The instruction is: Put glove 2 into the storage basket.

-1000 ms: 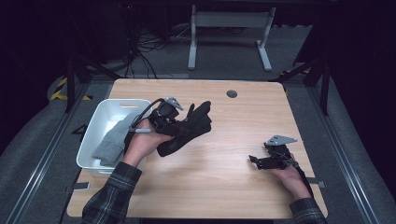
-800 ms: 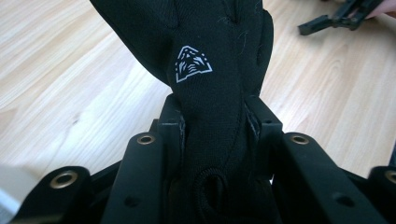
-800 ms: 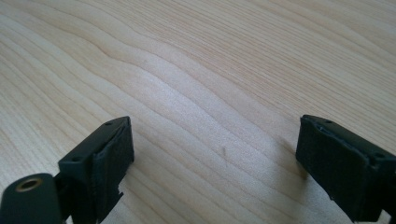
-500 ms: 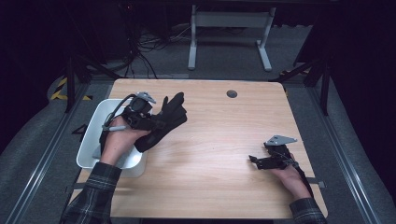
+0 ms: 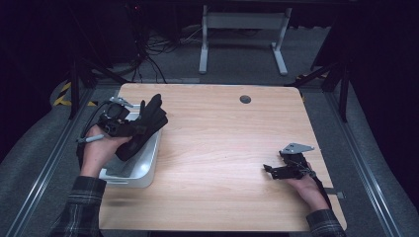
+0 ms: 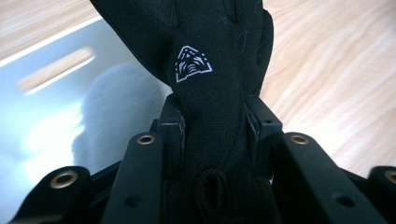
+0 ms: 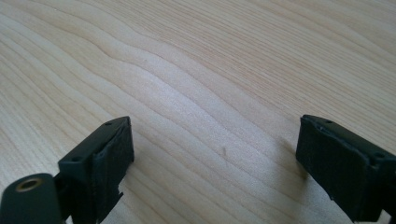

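From the high view, I am holding the left gripper (image 5: 129,127) over the white bin (image 5: 148,163) at the left edge of the wooden table (image 5: 222,148), its jaws pinching a black glove (image 5: 144,126) that is hanging above the bin's near-right part with its fingers pointing up and away toward the table's far side. My left hand (image 5: 100,150) is wrapping the gripper's handle from below, a plaid sleeve (image 5: 81,207) trailing off the bottom edge, and a cable is looping from the gripper's back. Across the table, well apart from the bin, the right gripper (image 5: 269,170) is resting low on the bare wood near the right edge, a grey three-cornered plate (image 5: 295,147) sitting on top of it and my right hand (image 5: 309,187) gripping it from behind. Beyond the table, a metal stand (image 5: 242,34) is standing on the dark floor. From the left gripper view, the two black jaws are pressing in on the glove (image 6: 215,93) from both sides, the fabric bunching between the pads, and a small white triangular logo (image 6: 191,64) is facing the camera; the bin's pale inside (image 6: 60,116) is lying blurred below on the left, the wood grain (image 6: 336,84) on the right. From the right gripper view, the jaws are standing spread wide, nothing between them, with bare tabletop (image 7: 201,93) underneath and the right gripper (image 7: 215,158) hovering just above the wood.
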Motion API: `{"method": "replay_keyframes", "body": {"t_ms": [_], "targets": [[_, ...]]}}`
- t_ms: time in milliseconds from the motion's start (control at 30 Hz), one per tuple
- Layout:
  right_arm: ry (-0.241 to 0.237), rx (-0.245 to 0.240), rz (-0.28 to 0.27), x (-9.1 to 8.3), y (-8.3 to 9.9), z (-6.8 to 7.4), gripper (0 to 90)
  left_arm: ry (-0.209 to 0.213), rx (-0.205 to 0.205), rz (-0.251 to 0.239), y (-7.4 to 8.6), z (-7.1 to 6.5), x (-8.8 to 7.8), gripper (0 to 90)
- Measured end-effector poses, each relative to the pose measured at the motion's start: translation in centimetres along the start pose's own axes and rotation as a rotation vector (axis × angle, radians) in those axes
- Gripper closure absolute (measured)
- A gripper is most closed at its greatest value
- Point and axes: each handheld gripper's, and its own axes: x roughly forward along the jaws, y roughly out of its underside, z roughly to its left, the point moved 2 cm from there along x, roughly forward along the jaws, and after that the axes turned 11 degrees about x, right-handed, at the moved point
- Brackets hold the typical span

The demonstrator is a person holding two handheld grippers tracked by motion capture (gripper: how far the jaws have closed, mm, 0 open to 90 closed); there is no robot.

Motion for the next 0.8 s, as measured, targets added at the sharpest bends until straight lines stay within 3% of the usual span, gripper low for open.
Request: {"method": "replay_keyframes", "body": {"t_ms": [167, 533, 600, 667, 800], "targets": [[0.0, 0.001, 0.0, 0.0, 0.0, 0.0, 11.5, -0.027, -0.07, 0.026, 2.2, 1.6, 0.3, 65.9], [0.0, 0.001, 0.0, 0.0, 0.0, 0.0, 11.5, -0.035, -0.133, 0.064, 4.6, 3.0, 2.0, 64.1], [0.0, 0.001, 0.0, 0.0, 0.0, 0.0, 11.6, -0.049, -0.136, 0.076, 4.8, 3.1, 2.3, 58.8], [0.0, 0.001, 0.0, 0.0, 0.0, 0.0, 11.5, -0.057, -0.14, 0.092, 5.1, 3.3, 2.6, 46.0], [0.0, 0.001, 0.0, 0.0, 0.0, 0.0, 11.6, -0.081, -0.127, 0.098, 5.2, 3.4, 2.9, 29.5]]}}
